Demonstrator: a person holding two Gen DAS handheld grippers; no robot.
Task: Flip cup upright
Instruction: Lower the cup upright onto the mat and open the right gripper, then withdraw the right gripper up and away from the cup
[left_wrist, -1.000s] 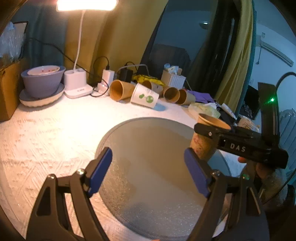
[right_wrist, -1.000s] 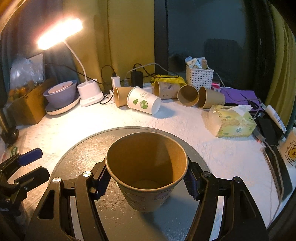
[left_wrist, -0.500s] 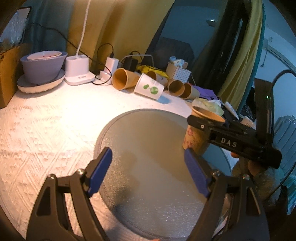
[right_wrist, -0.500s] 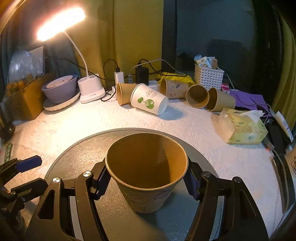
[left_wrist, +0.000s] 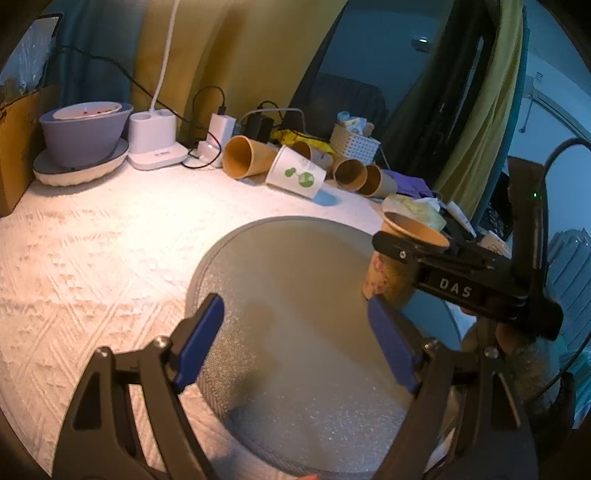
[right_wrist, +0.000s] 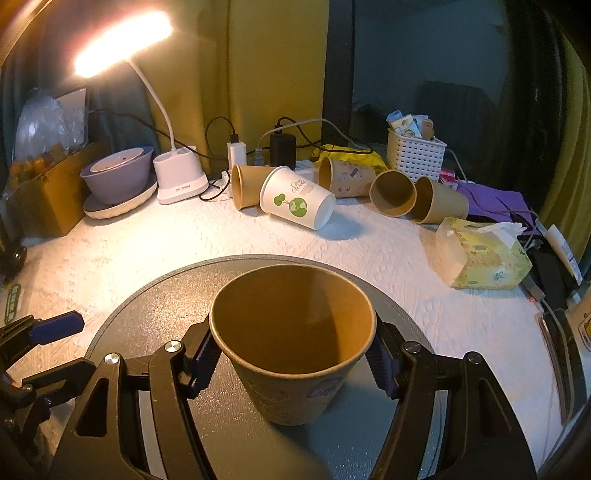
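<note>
A brown paper cup with printed stickers stands upright, mouth up, on the round grey mat. My right gripper is shut on the cup just below its rim. In the left wrist view the same cup shows at the mat's right edge, held by the right gripper's black body. My left gripper is open and empty, low over the near side of the mat, left of the cup.
Several paper cups lie on their sides at the back, among them a white one with a green print. A desk lamp, a purple bowl, a white basket and a tissue pack stand around the mat.
The right gripper keeps hold of the upright cup, which sits slightly lower on the mat. The left gripper has drawn back a little and stays open.
</note>
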